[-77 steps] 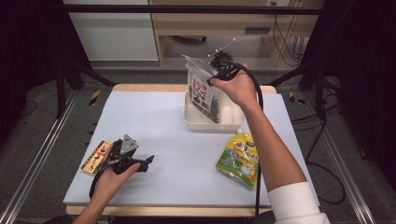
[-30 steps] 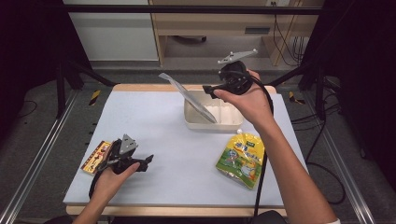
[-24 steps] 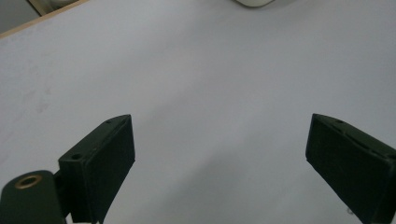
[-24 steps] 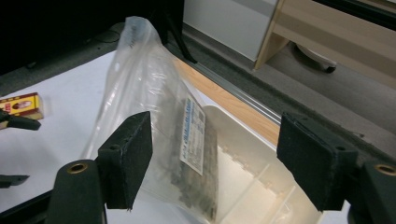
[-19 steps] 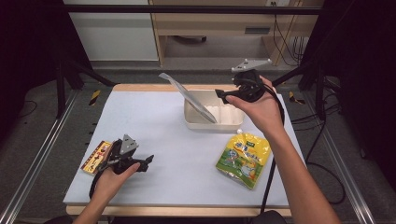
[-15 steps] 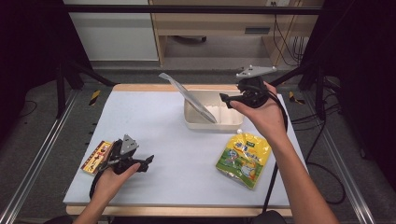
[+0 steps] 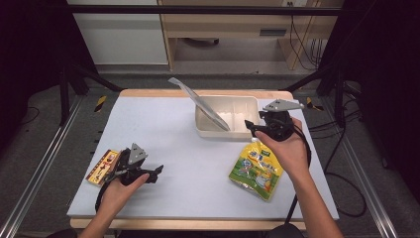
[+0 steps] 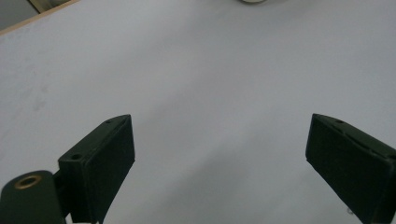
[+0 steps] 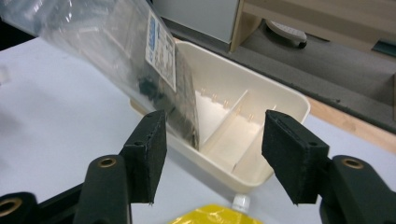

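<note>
Your right gripper hangs with its jaws spread and empty just at the near edge of the cream tray, between the tray and the yellow pouch lying flat on the bench right under your hand. The clear bag leans in the tray's left compartment, its top sticking out over the rim toward the far left.

The pouch looks soft and slack, likely holding liquid or gel, so it will sag and slosh when lifted; its glossy film may slip. Take it near the top by the white spout, where the seam is stiffest, rather than across the belly. The bag is light and floppy; its contents are hard to make out through the film.

Your left gripper rests low on the bench with its jaws wide apart and nothing between them, just beside a small flat packet.

The bench top is pale, smooth and matte, with open space in the middle. Dark frame rails flank it, and a wooden desk stands beyond.
</note>
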`<state>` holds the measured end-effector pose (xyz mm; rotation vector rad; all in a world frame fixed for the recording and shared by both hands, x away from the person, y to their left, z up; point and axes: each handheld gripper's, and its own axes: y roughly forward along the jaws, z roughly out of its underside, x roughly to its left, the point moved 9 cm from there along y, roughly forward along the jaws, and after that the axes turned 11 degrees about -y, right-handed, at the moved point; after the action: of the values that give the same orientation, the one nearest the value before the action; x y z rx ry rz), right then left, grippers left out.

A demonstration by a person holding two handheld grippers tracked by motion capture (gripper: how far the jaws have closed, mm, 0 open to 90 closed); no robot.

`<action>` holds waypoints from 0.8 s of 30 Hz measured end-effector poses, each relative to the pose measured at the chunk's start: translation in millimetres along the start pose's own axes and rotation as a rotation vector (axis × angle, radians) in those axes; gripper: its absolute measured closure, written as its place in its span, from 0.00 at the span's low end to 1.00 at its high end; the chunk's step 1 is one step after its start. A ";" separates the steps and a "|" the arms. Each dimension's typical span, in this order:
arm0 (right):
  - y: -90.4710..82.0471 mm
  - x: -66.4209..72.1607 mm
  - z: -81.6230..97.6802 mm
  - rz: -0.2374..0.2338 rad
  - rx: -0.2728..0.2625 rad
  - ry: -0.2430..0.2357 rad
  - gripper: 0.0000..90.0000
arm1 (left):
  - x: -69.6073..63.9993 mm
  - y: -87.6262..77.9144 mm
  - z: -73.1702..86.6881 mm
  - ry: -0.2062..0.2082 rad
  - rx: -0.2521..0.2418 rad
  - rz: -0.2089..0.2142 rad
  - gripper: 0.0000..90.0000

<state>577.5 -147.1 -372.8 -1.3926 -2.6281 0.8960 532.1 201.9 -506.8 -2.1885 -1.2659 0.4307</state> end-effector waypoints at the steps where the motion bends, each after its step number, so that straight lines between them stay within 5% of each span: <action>1: -0.2 -0.4 5.1 0.007 0.000 0.005 0.46 | -0.1 0.0 0.1 0.000 -0.001 0.000 0.09; 13: 7.3 -9.4 69.6 0.033 0.025 0.123 0.44 | -0.9 0.5 2.0 0.000 0.009 -0.001 0.09; 24: 5.1 -30.5 99.5 0.090 0.027 0.197 0.43 | 0.2 1.9 3.5 -0.007 0.014 -0.005 0.09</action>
<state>570.8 -215.3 -451.2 -1.5176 -2.4184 0.7556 531.6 202.4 -510.7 -2.1729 -1.2682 0.4441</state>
